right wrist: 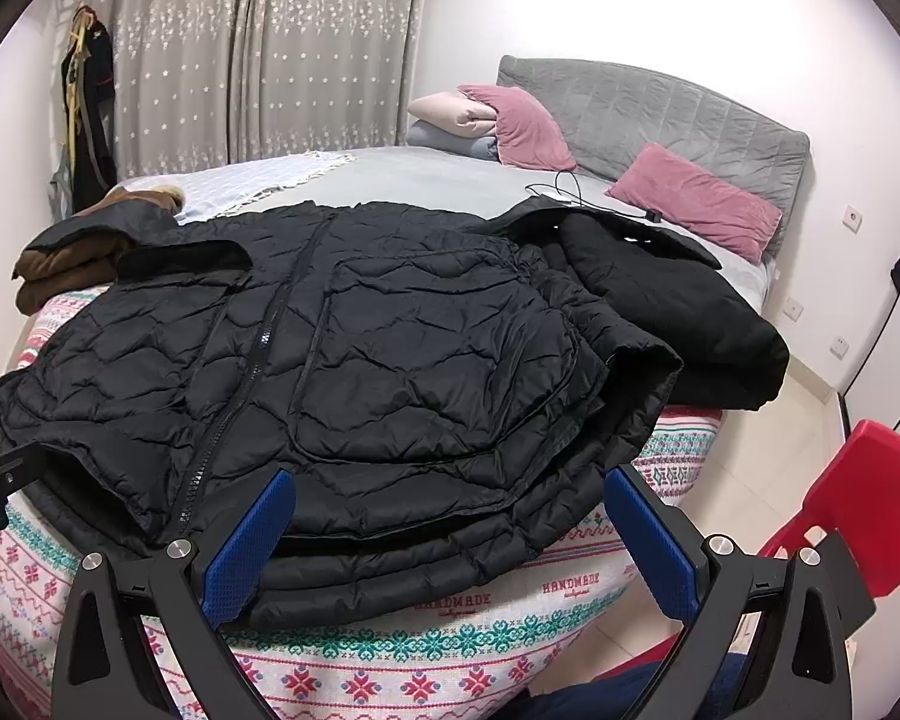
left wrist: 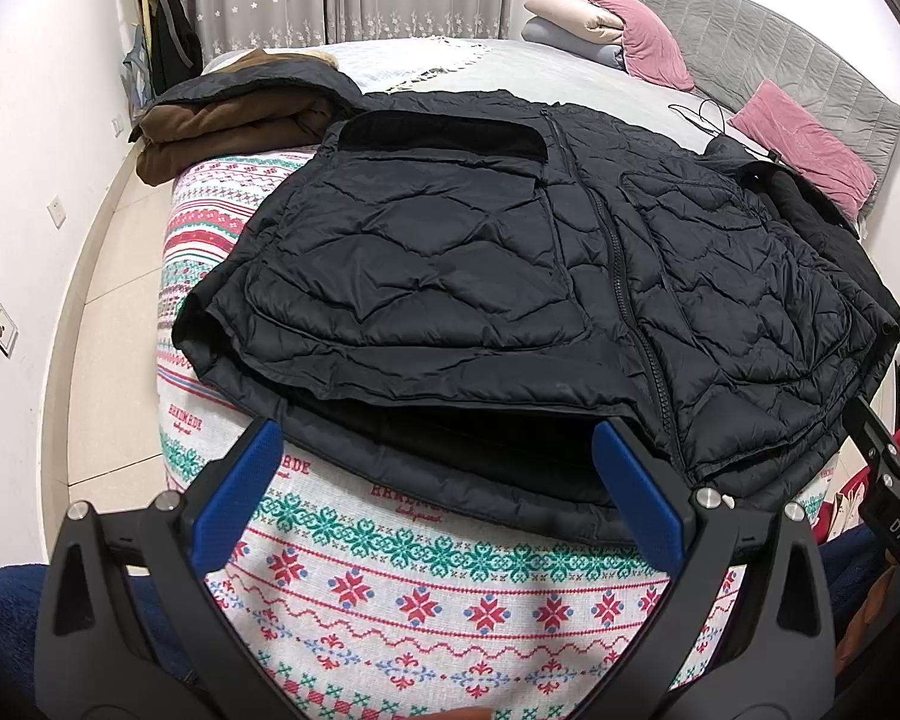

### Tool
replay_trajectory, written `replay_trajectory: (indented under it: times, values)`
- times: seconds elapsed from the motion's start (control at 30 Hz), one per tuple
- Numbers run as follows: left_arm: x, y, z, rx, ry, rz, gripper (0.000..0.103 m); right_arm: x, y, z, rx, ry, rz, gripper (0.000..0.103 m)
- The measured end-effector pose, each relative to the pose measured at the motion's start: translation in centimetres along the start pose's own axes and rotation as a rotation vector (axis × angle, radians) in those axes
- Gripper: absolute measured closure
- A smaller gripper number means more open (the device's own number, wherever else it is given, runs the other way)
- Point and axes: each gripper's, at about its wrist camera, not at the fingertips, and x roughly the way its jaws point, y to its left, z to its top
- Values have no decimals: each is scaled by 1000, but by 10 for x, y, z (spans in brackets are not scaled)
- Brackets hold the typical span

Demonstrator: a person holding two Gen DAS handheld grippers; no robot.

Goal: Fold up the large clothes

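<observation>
A black quilted puffer jacket [left wrist: 510, 276] lies front up on the patterned bedspread [left wrist: 450, 600], zipper running down its middle and both sleeves folded in over the chest. My left gripper [left wrist: 435, 450] is open just in front of the jacket's near hem, nothing between its blue pads [left wrist: 636, 492]. In the right wrist view the same jacket [right wrist: 342, 360] fills the middle, and my right gripper [right wrist: 450, 501] stands open at the hem on its right side, empty. The right gripper's black body [left wrist: 888, 480] shows at the left view's right edge.
A folded brown garment [left wrist: 228, 126] lies at the bed's far left corner. Another black garment [right wrist: 678, 300] lies right of the jacket. Pink pillows [right wrist: 696, 198], folded bedding [right wrist: 450, 120] and a cable [right wrist: 570, 192] sit near the grey headboard. A red chair [right wrist: 870, 498] stands at right.
</observation>
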Motion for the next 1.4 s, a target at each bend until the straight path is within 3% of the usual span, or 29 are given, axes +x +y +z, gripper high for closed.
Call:
replay_trajectory:
  times: [1.4]
  values:
    - [1, 6, 2, -17, 3, 25, 0, 7, -4, -2, 9, 18, -1, 0]
